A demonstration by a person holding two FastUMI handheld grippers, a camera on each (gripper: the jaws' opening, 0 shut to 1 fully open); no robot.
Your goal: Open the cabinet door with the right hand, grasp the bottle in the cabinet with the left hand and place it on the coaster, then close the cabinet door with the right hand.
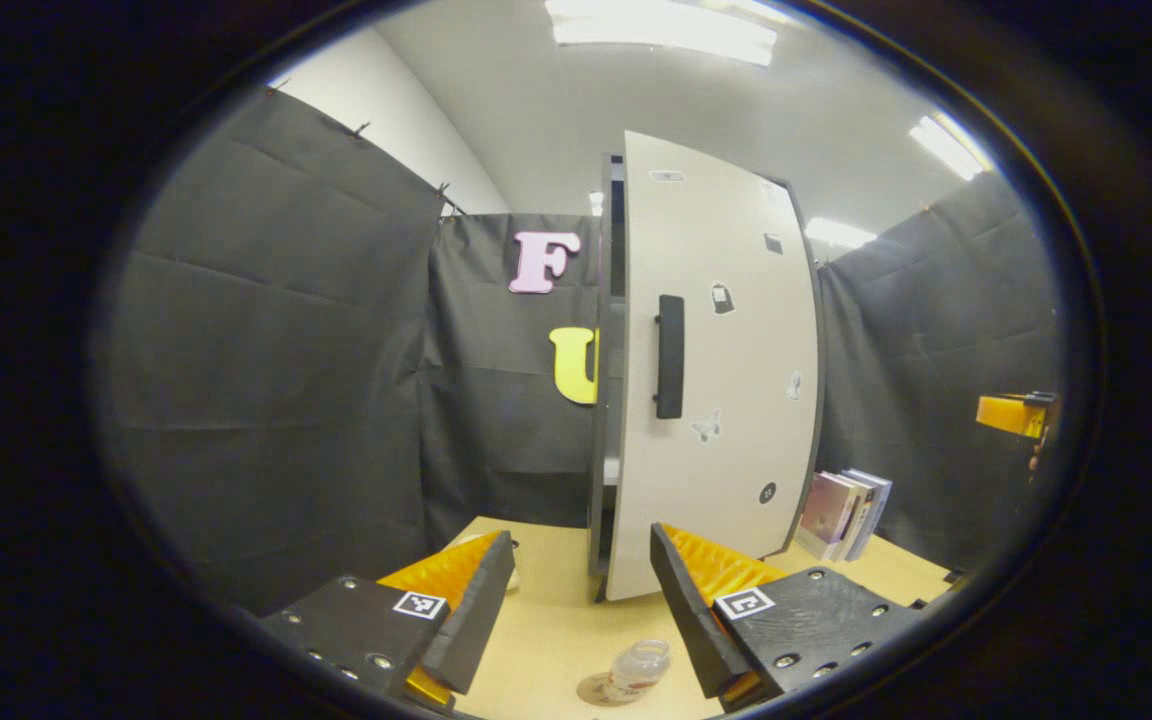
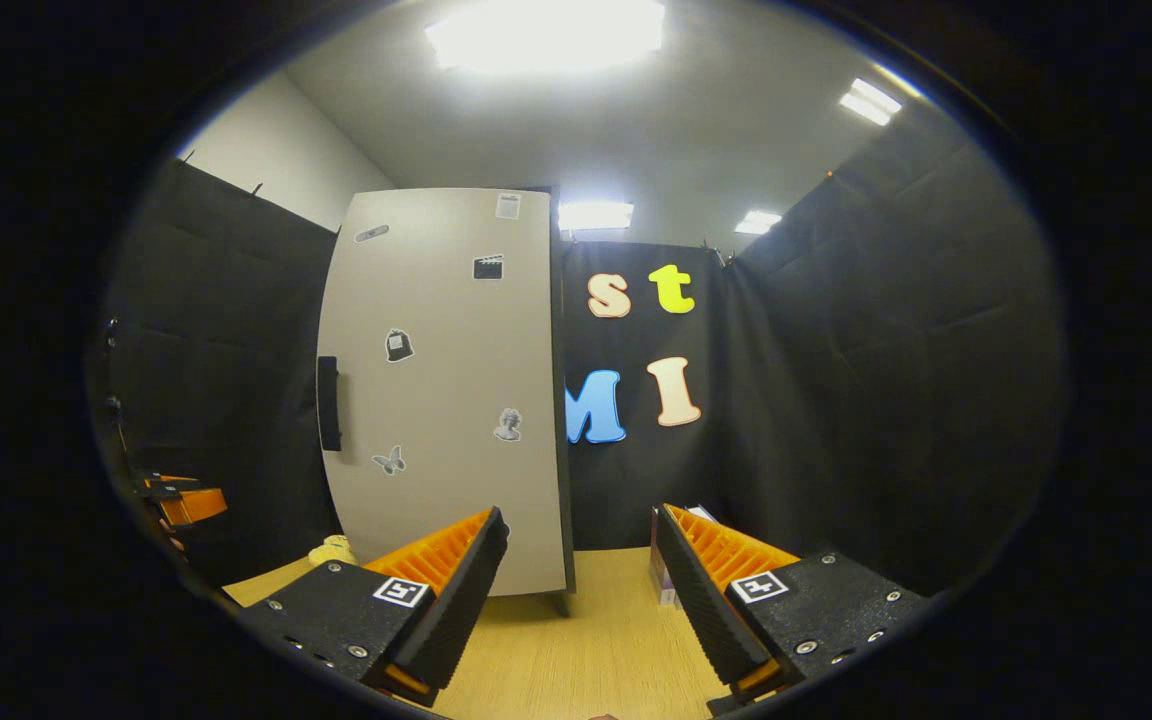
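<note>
Cabinet (image 1: 711,370): tall, pale door with small stickers, standing on a light wooden table (image 1: 556,640). In the left gripper view the door sits a little ajar along its handle side, a dark gap showing beside it. Door handle (image 1: 670,356): dark vertical bar, rigid, proud of the panel; the natural place for a two-finger hold, pinched across its middle. The door looks like light board on hinges and should swing on a gentle push.

Bottle (image 1: 637,668): small, clear plastic, upright on a round coaster (image 1: 598,689) near the front of the table, between the left gripper's fingers in that view but not touched by them. Judged light, smooth-walled, somewhat slippery and easily tipped; best held across the body below the cap, with moderate squeeze. It appears already placed, so closing the door looks to be the step left.

Left gripper (image 1: 581,600): fingers spread wide, holding nothing. Right gripper (image 2: 581,590): fingers likewise spread, empty, facing the door front, well short of the handle.

Books (image 1: 846,512): a few upright volumes beside the cabinet's far side.
</note>
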